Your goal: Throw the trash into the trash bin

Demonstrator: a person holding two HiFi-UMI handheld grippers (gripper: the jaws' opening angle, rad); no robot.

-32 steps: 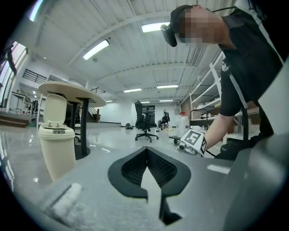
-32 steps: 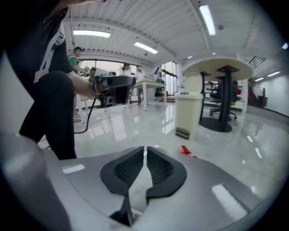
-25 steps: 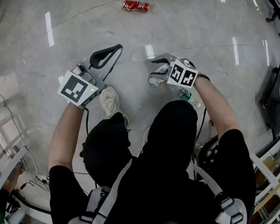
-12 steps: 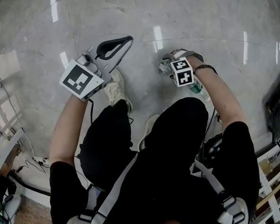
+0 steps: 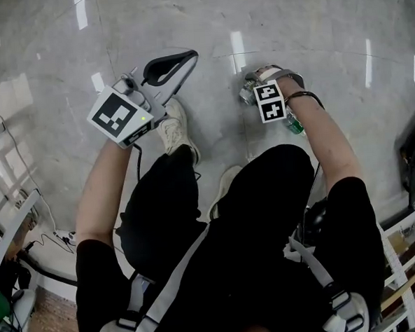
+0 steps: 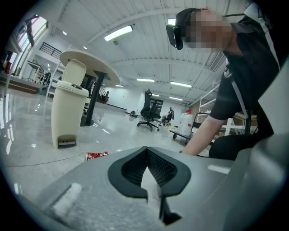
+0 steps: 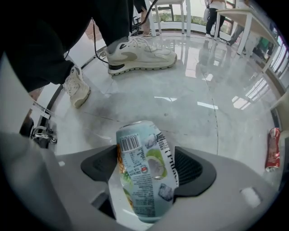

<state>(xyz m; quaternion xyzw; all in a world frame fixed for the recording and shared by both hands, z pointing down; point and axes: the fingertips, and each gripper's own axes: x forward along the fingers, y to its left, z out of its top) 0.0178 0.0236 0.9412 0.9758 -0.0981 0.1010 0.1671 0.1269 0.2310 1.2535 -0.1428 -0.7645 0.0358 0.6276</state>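
Pale dented can [image 7: 144,171]: printed label and barcode, standing between the jaws of the right hand-held gripper [image 7: 146,155], which points steeply down at the floor [image 7: 180,103]. The jaws are spread wide and have just been opening; the pads flank the can without clamping it. Cannot tell whether the can's far end rests on the floor.

Red can [image 7: 272,149]: lying on the floor; the pale can is well apart from it, to its left in the right gripper view. White shoe [image 7: 140,54] is further left of the red can, and higher in that view.

Left hand-held gripper [image 6: 146,151]: jaws together, tips meeting, nothing between them. The red can lies beyond them, to their left.

Trash bin [image 6: 67,113]: cream, lid tipped up, standing behind and left of the red can.
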